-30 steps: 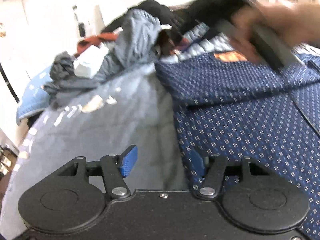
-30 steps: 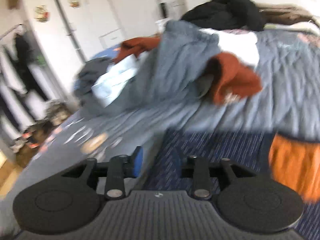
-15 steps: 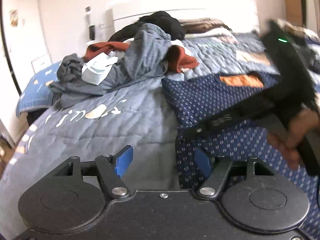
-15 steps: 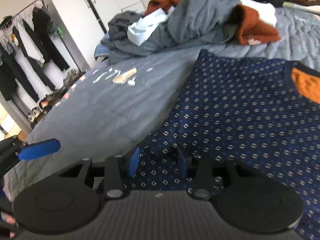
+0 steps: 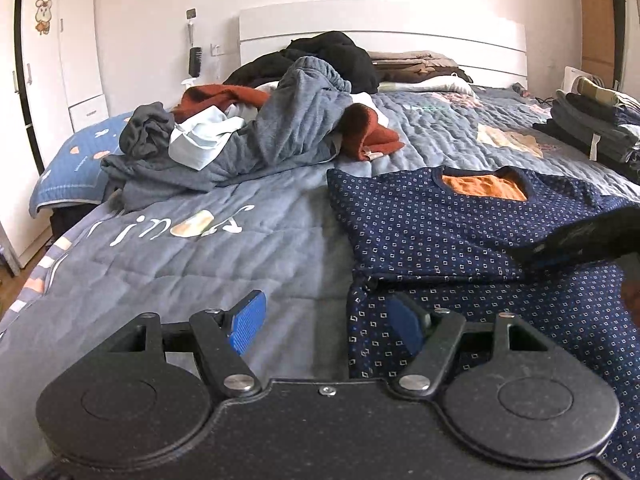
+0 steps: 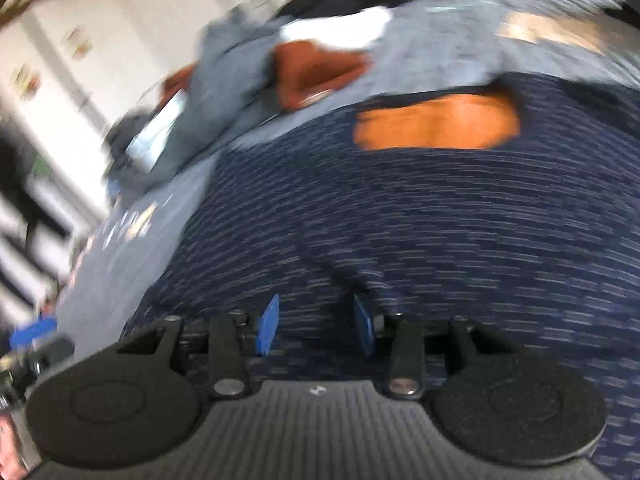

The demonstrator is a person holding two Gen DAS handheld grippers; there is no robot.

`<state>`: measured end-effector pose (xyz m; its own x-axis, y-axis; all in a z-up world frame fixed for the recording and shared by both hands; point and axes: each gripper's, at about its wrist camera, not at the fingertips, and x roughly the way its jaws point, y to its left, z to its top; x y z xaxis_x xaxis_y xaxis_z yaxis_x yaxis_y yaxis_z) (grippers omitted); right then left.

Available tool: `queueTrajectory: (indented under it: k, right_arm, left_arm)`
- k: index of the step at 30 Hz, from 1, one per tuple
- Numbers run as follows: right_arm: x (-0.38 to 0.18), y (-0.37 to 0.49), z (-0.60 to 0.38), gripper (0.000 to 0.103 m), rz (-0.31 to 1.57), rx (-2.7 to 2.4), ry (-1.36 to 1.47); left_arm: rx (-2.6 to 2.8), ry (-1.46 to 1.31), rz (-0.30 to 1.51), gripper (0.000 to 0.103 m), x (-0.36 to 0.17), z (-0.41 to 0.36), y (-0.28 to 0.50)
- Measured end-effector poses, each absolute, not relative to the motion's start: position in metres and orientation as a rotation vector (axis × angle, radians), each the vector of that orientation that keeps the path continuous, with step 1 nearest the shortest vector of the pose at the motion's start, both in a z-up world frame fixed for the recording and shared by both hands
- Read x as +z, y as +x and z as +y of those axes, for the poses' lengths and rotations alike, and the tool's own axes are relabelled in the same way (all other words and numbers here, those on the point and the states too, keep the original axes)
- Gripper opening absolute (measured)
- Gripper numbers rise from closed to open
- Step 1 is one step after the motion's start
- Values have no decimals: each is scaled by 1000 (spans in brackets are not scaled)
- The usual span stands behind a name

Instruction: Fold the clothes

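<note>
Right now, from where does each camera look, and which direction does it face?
Left wrist: on the left gripper, jaws open, low at the navy patterned top's left edge, facing the headboard.
Right wrist: on the right gripper, jaws open above the top, tilted, blurred.
Shared: the top, its orange lining, the clothes pile.

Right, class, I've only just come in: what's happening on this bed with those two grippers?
A person with a hand-held gripper in each hand is folding clothes on a bed. A navy patterned top with an orange inner collar lies spread flat on the grey quilt, one side already folded over. The left gripper hangs open over the top's near left edge, gripping nothing. The right gripper, also open, is above the same top; its view is blurred. A heap of unfolded clothes waits behind, and a folded stack sits far right.
</note>
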<state>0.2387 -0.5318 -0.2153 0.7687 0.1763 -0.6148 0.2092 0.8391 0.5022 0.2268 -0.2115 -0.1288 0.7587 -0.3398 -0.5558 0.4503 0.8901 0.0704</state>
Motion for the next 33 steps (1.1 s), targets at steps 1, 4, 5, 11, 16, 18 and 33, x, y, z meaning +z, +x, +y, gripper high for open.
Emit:
queueTrajectory:
  k: [1, 4, 5, 11, 16, 18, 33]
  right_arm:
    - [-214, 229, -547, 41, 677, -54, 642]
    - [-208, 205, -578, 42, 610, -202, 652]
    - [-208, 200, -586, 42, 611, -245, 624]
    - [-216, 182, -617, 42, 628, -345, 568]
    - [-209, 158, -647, 43, 599, -469, 520]
    - [-210, 152, -655, 43, 612, -508, 481]
    - [-202, 29, -723, 57, 391, -867, 587]
  left_arm:
    - [-435, 208, 560, 68, -129, -212, 226]
    - [-438, 217, 549, 68, -128, -215, 224]
    - [-440, 218, 548, 68, -129, -216, 224]
    - [-443, 256, 548, 68, -133, -223, 221]
    - [-451, 268, 543, 68, -135, -226, 219]
    - [-454, 275, 543, 68, -135, -228, 218]
    - [-469, 279, 505, 68, -132, -239, 209]
